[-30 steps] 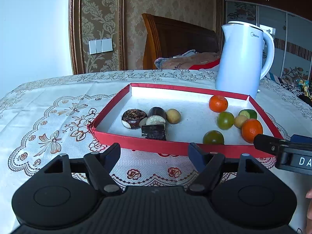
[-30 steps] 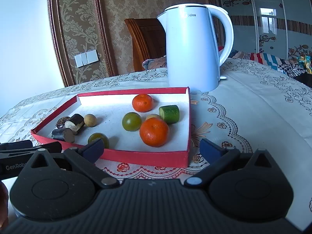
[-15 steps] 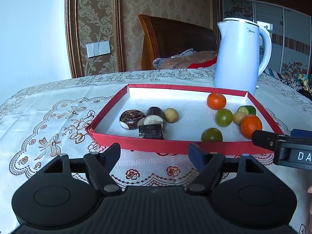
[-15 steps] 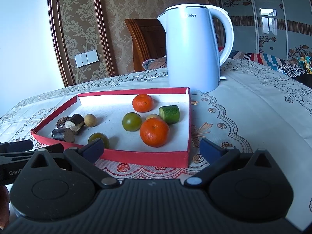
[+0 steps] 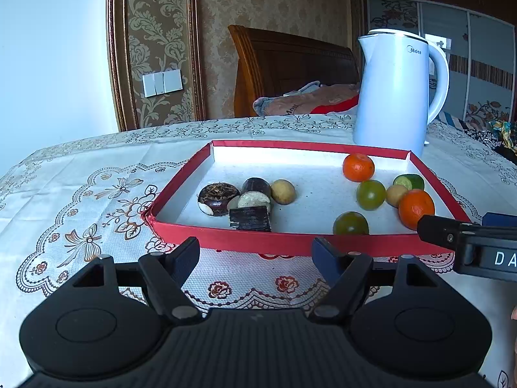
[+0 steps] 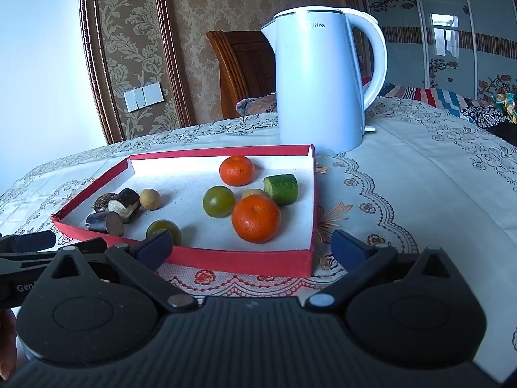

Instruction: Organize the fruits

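Nothing much has shifted in the last second — only the left view has rolled a touch, so the tray that sat tilted now lies level, and no fruit has changed place. The left gripper (image 5: 255, 252) hovers just short of the red tray (image 5: 258, 244), jaws standing wide with nothing between them; straight ahead of it, inside the near wall, sits the dark cluster (image 5: 237, 202) of brown and purple pieces with a small tan fruit (image 5: 283, 191) at its right. The right gripper (image 6: 250, 247) hangs beside it, also spread open and empty, its fingers framing the tray's near right corner. Dead ahead of that one — the big orange (image 6: 256, 219), with a green fruit (image 6: 218, 201) just to its left and a cut green cylinder (image 6: 280, 189) behind to the right. A second orange (image 6: 236, 170) sits further back, and another green fruit (image 6: 168, 230) lies right behind the gripper's left fingertip. Beyond the tray stands a white kettle (image 6: 318, 84) on the patterned tablecloth (image 6: 404, 194).
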Demonstrator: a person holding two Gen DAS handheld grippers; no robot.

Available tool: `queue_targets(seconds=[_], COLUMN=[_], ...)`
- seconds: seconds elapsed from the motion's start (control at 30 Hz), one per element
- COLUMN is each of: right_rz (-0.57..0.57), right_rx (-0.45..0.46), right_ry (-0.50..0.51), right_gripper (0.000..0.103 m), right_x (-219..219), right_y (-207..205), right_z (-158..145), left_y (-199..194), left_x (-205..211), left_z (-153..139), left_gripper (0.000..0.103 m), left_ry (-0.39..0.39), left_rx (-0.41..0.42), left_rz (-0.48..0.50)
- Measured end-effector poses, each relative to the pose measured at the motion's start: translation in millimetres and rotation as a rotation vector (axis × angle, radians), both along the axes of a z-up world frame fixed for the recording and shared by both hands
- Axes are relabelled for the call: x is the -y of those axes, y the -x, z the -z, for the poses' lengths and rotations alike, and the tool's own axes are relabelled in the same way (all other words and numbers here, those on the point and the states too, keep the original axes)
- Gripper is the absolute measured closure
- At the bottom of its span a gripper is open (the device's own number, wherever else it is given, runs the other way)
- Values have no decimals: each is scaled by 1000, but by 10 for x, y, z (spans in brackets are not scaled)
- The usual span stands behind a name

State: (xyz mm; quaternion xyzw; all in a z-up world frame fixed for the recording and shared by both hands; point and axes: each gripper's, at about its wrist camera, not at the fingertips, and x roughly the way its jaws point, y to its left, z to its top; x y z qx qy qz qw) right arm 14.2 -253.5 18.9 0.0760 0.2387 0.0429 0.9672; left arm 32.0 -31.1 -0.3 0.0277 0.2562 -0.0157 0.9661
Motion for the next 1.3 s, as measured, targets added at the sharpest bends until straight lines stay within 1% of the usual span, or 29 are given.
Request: queue_targets(seconds=[0.6,0.67,0.83,1.3], right_rz=[-9,-9,-9,-13], right_rx=[-9,-9,-12,-18], right_ry=[-3,-2,-3,2], right_gripper=[0,0,0,0], right_x=[0,1,-2,-9], right_y=[30,33,33,24], right_z=[11,13,15,21], left_y=[2,7,13,-4], left_x=[10,11,22,-32], left_z=[2,-1,-6,-10], left_gripper=[26,23,22,22], left_ry=[-5,-7,-12,17], left_rx=[4,8,16,-4], left_rz=[-1,-3,-5,-25])
